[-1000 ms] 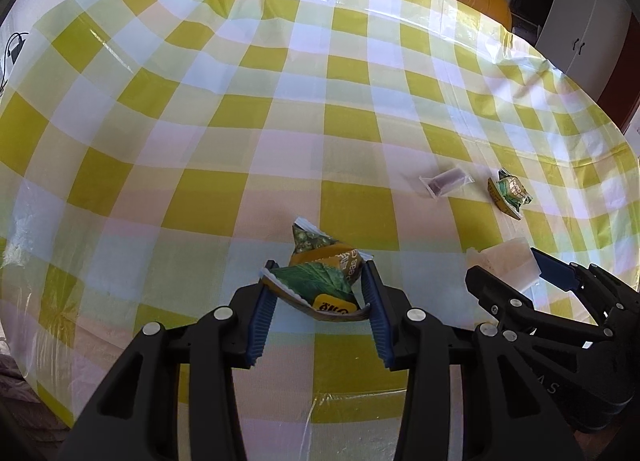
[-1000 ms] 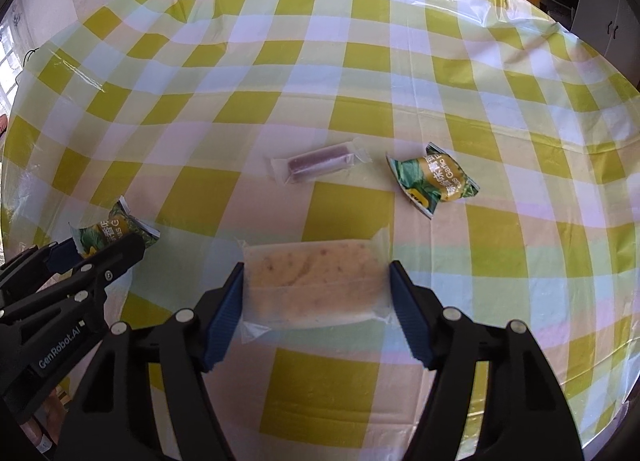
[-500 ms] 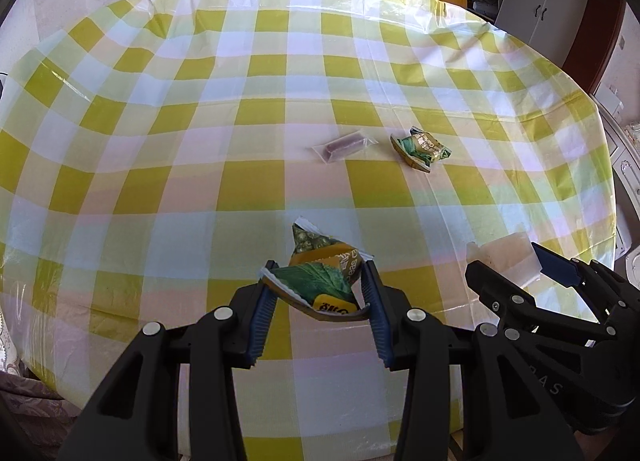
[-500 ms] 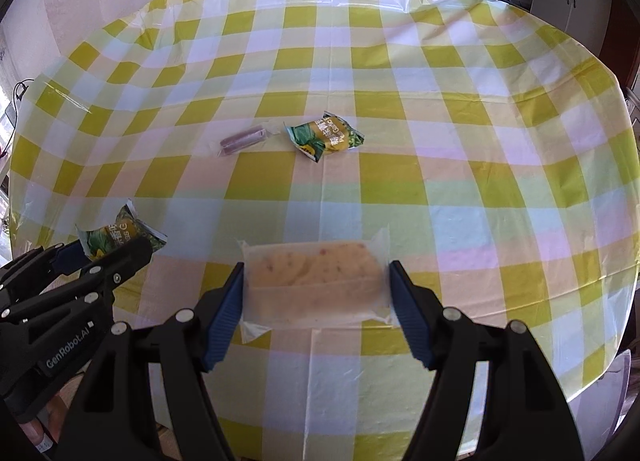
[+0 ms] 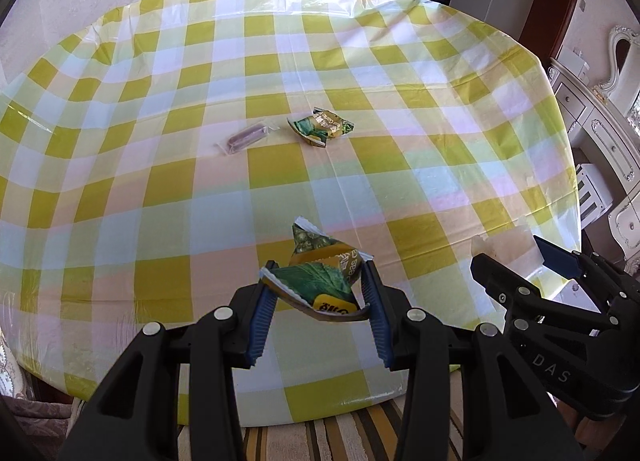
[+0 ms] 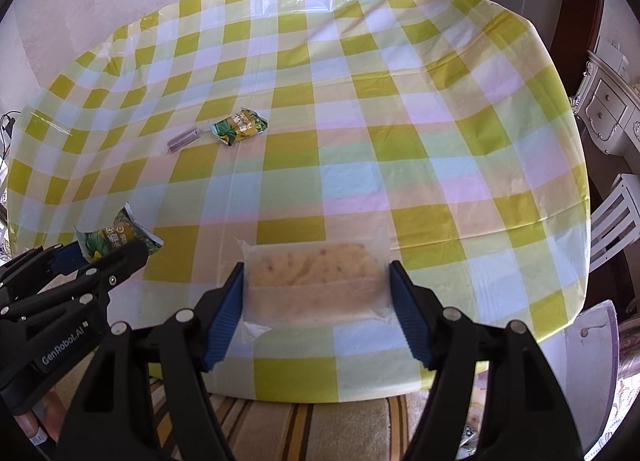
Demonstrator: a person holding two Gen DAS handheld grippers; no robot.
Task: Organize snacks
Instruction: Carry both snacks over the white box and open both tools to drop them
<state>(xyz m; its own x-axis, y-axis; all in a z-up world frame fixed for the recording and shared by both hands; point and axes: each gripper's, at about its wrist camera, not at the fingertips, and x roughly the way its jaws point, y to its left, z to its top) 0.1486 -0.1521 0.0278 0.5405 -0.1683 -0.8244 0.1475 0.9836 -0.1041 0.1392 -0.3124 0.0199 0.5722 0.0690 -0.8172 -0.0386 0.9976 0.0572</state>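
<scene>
Grippers both grip: left gripper (image 5: pixel 318 293) pinches a green packet (image 5: pixel 320 277) at lower centre; right gripper (image 6: pixel 316 301) clamps a pale pouch (image 6: pixel 314 281). Two snacks (image 5: pixel 320 127) lie on the table (image 5: pixel 400 101), upper centre.

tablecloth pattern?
Yellow, white and pale green check on the tablecloth; clearest in the right wrist view.

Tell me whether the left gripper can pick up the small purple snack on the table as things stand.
Probably not yet. The left gripper is shut on a green pea packet, so its jaws are occupied. The purple snack lies unobstructed on the tablecloth, beside another green packet.
</scene>
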